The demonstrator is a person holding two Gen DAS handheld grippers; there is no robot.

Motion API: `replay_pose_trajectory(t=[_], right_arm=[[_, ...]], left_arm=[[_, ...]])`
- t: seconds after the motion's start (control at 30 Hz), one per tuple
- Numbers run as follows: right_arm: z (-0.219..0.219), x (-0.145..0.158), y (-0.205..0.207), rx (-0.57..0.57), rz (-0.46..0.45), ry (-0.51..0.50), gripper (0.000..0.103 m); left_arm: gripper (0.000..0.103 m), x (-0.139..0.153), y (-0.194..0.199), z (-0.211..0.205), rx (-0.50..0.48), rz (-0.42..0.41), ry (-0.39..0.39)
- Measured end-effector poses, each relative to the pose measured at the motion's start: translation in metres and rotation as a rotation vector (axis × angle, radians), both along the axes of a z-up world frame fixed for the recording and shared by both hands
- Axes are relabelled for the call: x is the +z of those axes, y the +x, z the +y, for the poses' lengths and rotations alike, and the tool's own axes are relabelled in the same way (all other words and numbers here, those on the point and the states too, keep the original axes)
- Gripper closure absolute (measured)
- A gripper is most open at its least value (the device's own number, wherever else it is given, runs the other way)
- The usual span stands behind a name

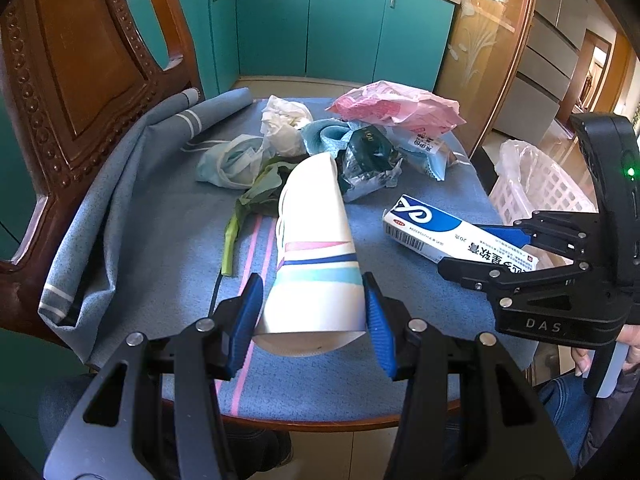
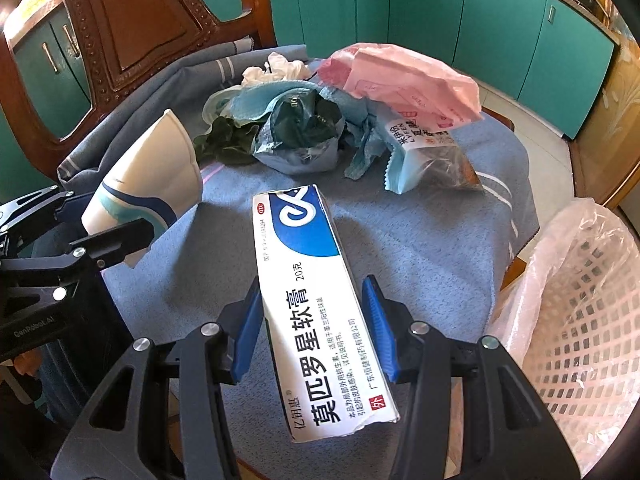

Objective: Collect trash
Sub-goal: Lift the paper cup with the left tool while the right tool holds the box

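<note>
Left gripper clamps paper cup | right gripper clamps ointment box | left-wrist view hides box's near end; basket cut off

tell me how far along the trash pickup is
Nothing visibly binned yet: what shows of the lined basket holds no trash. In hand: left tool grips the paper cup, right tool the ointment box. Left on the table: pink bag, wrappers, face mask.
</note>
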State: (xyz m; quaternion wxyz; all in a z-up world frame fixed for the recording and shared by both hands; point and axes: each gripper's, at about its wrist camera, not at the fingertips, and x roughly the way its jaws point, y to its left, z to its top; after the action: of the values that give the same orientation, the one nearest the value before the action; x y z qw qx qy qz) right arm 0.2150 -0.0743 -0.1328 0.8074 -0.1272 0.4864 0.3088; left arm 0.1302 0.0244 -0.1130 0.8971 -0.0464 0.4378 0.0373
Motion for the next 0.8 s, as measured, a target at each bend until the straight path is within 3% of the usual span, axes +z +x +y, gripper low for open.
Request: replay_pose_trajectory(t=[0.5,0.8], right_arm=[[-0.002,-0.001,-0.002,-0.014,-0.017,0.000,0.054],[-0.025,0.030,-0.007,-0.033,-0.073,0.135,0.054]], left_arm=[[0.052,-0.001,-0.001,0.002,0.010,-0.001,0.003],[0.052,0.018,-0.007,-0.006,0.003,-0.094,0.074]])
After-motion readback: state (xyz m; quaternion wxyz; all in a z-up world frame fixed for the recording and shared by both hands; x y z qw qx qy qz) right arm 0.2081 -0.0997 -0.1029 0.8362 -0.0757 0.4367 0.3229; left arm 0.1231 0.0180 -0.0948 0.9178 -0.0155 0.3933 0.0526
